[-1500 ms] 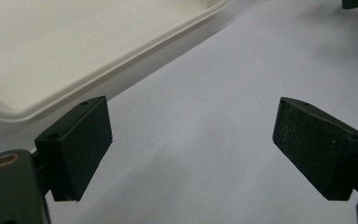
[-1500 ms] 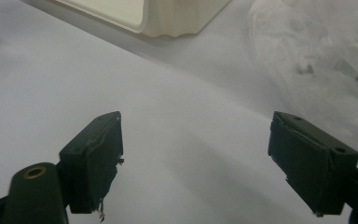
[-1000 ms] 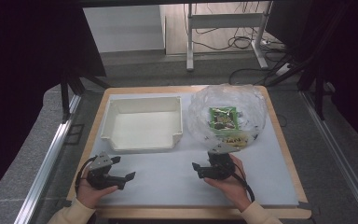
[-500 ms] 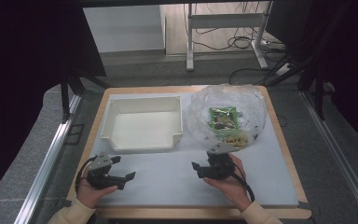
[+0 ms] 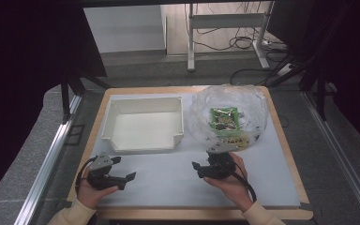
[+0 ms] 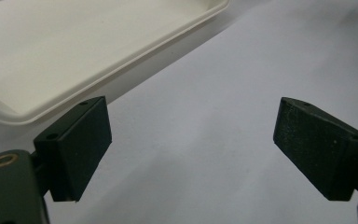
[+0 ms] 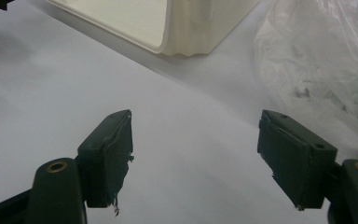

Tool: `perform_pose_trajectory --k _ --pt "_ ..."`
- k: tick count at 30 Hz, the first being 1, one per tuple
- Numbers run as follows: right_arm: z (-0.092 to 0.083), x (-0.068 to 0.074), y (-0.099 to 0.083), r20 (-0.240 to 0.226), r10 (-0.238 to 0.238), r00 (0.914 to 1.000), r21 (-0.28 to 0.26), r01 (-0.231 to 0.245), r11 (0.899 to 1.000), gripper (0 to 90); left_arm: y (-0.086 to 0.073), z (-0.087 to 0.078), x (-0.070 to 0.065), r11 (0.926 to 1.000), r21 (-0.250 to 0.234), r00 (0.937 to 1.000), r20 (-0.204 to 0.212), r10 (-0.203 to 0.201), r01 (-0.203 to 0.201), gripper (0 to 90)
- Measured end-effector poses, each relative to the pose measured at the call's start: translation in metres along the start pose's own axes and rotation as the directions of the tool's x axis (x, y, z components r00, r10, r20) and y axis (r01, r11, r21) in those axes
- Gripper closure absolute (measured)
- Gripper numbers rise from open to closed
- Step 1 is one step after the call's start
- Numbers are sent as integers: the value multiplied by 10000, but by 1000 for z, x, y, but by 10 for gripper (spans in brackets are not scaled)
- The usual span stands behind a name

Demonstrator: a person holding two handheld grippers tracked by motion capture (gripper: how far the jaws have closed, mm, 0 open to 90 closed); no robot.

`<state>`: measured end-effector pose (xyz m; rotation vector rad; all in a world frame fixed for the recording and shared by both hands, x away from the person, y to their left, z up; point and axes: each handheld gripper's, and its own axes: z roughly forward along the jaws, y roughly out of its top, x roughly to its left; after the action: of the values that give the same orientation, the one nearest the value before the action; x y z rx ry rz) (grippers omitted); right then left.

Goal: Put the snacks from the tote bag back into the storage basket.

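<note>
Right gripper view: plastic bag (image 7: 321,51) apparently just beyond spread fingers (image 7: 109,154).

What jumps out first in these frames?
The crumpled clear plastic bag at the table's far right, with green snack packets inside. Beside it, to the left, sits an empty white tray. Near the front edge, the left gripper and right gripper rest with jaws open, holding nothing.
</note>
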<state>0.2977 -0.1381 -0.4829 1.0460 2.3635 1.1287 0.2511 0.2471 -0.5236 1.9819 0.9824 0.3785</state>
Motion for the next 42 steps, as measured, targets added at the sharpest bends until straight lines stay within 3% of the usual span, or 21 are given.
perform_pose_trajectory --k 3,12,18,42 --pt "-4 2 3 23 -292 9996 -372 292 9989 300 0 0 0 10000 4 10000 -12 14 -14 113" --pt "-15 1 19 138 -435 9990 -560 442 9975 298 0 1 0 10000 65 10000 -34 34 -34 113" --pt "-24 -6 29 182 -320 9993 -636 330 9974 300 0 2 -1 10000 61 10000 -41 29 -28 113" --pt "-24 -27 62 348 60 9994 -884 -29 9961 311 0 1 -1 10000 66 10000 -29 23 -23 113"
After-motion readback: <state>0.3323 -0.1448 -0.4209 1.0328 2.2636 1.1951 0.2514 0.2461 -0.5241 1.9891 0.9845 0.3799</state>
